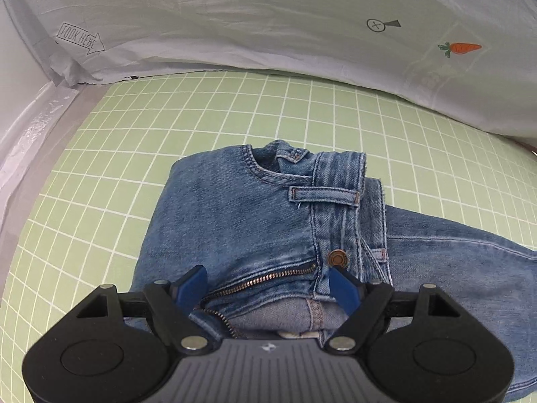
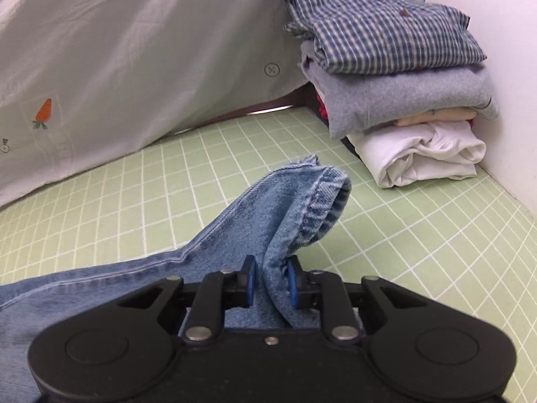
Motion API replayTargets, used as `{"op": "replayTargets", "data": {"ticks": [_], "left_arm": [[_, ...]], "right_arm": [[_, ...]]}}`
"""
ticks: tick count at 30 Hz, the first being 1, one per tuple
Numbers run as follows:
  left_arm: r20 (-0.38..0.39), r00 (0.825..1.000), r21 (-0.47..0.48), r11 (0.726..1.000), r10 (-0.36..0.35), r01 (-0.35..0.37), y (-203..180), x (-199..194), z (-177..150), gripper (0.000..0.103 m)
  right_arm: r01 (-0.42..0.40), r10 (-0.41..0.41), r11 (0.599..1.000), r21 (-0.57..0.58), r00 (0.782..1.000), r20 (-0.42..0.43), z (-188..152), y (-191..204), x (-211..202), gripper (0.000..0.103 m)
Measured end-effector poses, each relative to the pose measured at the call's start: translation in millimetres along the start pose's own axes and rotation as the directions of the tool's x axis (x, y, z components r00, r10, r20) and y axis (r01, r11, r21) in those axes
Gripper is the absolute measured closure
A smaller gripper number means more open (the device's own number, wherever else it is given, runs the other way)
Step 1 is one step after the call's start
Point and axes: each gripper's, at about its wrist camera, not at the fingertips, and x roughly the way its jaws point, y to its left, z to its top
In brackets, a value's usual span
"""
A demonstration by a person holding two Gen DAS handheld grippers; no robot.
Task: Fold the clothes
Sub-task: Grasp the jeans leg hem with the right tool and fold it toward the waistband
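Where the jeans [image 1: 255,228] lie on the green gridded mat [image 1: 141,154], they are faded blue denim, folded at the waist, with the fly unzipped, a copper button beside the zipper and a belt loop across the waistband. One leg runs off from the waist toward the right gripper.

From the left wrist view, the left gripper [image 1: 270,285] hovers over the open fly with its blue-padded jaws spread wide on either side of the zipper, gripping nothing. Only the right wrist view shows the leg's far end: the right gripper [image 2: 271,282] has its jaws closed on the denim just below the hem [image 2: 327,205], which stands lifted off the mat.

Beyond the jeans, a white sheet [image 1: 268,27] printed with carrots, crossed circles and a "LOOK HERE" arrow hangs down to the mat. Only the right wrist view shows a stack of folded clothes [image 2: 402,87] well apart from the hem, in the corner against a white wall: checked shirt on top, grey knit beneath, white garment at the bottom.
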Motion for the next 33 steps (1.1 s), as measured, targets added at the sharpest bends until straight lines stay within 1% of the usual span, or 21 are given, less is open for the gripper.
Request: {"op": "replayTargets", "data": {"ticks": [5,11,15,18,24,29,31,33], "left_arm": [[0.032,0.999,-0.002,0.999,-0.034,0.034,21,-21,-23,0.023],[0.050,0.997,0.001,0.998,-0.059,0.059,47,-30,-30,0.023],[0.080,0.995,0.003,0.998,-0.058,0.058,68,-36,-29,0.023],[0.085,0.995,-0.014,0.998,-0.052,0.053,84,-32,-24,0.023],[0.068,0.996,-0.012,0.999,-0.051,0.052,107,-10,-9,0.023],[0.029,0.998,0.012,0.998,-0.060,0.059,111,16,3,0.022],[0.010,0.998,0.015,0.998,-0.065,0.064,110,25,3,0.022],[0.002,0.998,0.003,0.998,-0.065,0.065,109,30,1,0.022]], "right_arm": [[-0.020,0.021,1.000,-0.015,0.999,0.028,-2,34,-31,0.083],[-0.044,0.046,0.998,-0.034,0.997,0.061,-5,75,-69,0.083],[-0.076,0.077,0.996,-0.049,0.997,0.014,-18,118,-58,0.083],[-0.102,0.100,0.993,-0.059,0.995,-0.028,-30,152,-46,0.083],[-0.154,0.145,0.985,-0.076,0.983,-0.111,-52,219,-23,0.083],[-0.193,0.173,0.976,-0.099,0.968,-0.183,-72,272,-4,0.081],[-0.206,0.176,0.966,-0.158,0.967,-0.187,-83,283,-5,0.075],[-0.240,0.203,0.948,-0.207,0.962,-0.185,-85,288,-11,0.062]]}}
